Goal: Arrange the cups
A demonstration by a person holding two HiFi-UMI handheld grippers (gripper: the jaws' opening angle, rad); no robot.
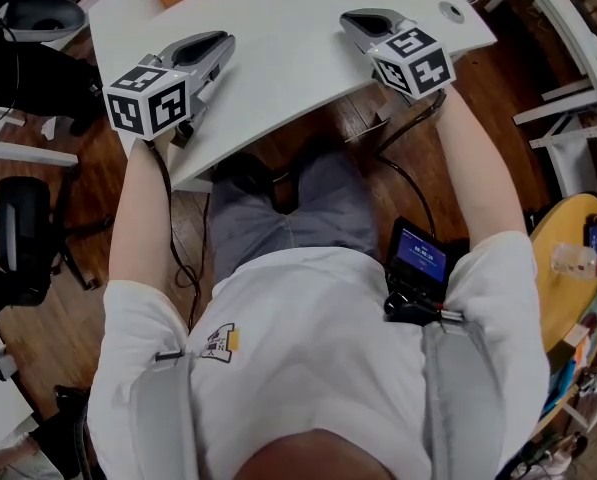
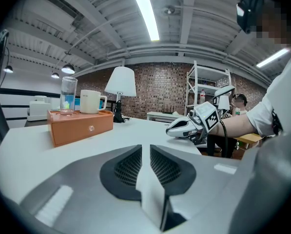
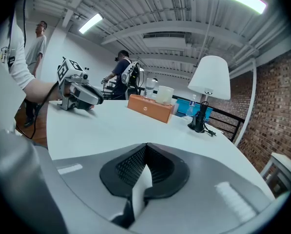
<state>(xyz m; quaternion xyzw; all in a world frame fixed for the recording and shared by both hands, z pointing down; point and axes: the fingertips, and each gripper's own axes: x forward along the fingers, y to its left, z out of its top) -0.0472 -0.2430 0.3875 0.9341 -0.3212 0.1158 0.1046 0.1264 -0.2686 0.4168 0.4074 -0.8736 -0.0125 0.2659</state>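
A clear glass cup (image 2: 68, 95) and a white mug (image 2: 91, 101) stand side by side on top of an orange box (image 2: 81, 126) at the far side of the white table (image 1: 278, 58). The right gripper view shows them too: glass (image 3: 151, 89), mug (image 3: 164, 94), box (image 3: 151, 107). My left gripper (image 1: 221, 40) rests on the table's near left, its jaws a narrow slit apart with nothing between them. My right gripper (image 1: 350, 16) lies at the near right, jaws pressed together and empty. Both are well short of the box.
A white table lamp (image 2: 120, 89) with a black base stands beyond the box. A black chair (image 1: 23, 228) is at the left of the table and a round yellow table (image 1: 568, 268) at the right. People stand far off (image 3: 123, 77).
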